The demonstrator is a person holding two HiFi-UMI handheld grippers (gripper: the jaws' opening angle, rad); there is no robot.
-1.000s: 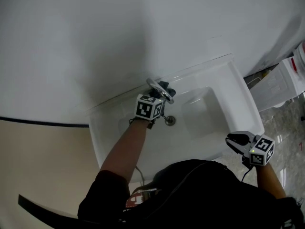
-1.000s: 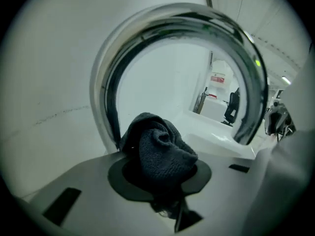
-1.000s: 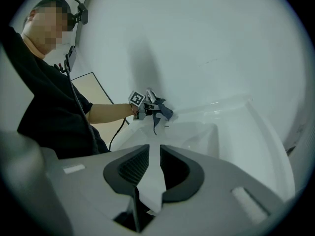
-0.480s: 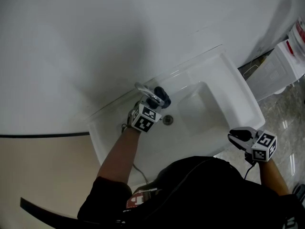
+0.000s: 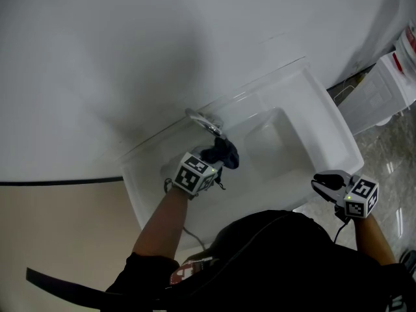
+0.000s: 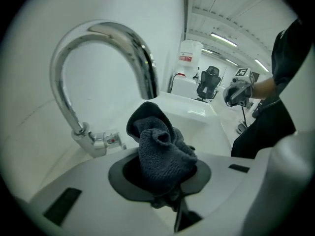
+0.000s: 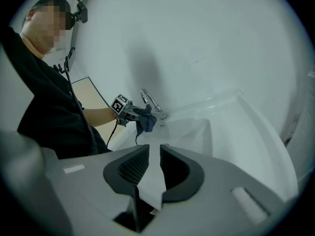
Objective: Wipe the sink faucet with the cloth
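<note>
**Head view: cloth drawn off the spout, toward the basin**

The chrome faucet [image 5: 204,120] stands at the back rim of the white sink [image 5: 328,112], its arched spout curving out over the bowl. A second ago the dark cloth [image 5: 221,153] was bunched right on that arch; now it sits just off the spout's outlet, nearer the person. The left hand-held gripper [image 5: 213,162] has carried it there and rolled as it came.

In the left gripper view the cloth [image 6: 163,150] is wadded between the jaws, which are clamped on it at a narrow setting. Its upper fold reaches up beside the spout tip of the faucet [image 6: 120,33] — whether it touches cannot be told. The faucet handle [image 6: 111,140] at the base is bare.

The right hand-held gripper [image 5: 324,186] hangs beyond the sink's near corner, well apart from the work. Its jaws stand a little apart with nothing between them.

By my reading, one pass down the spout is done — the base and handle probably remain to be wiped.
</note>
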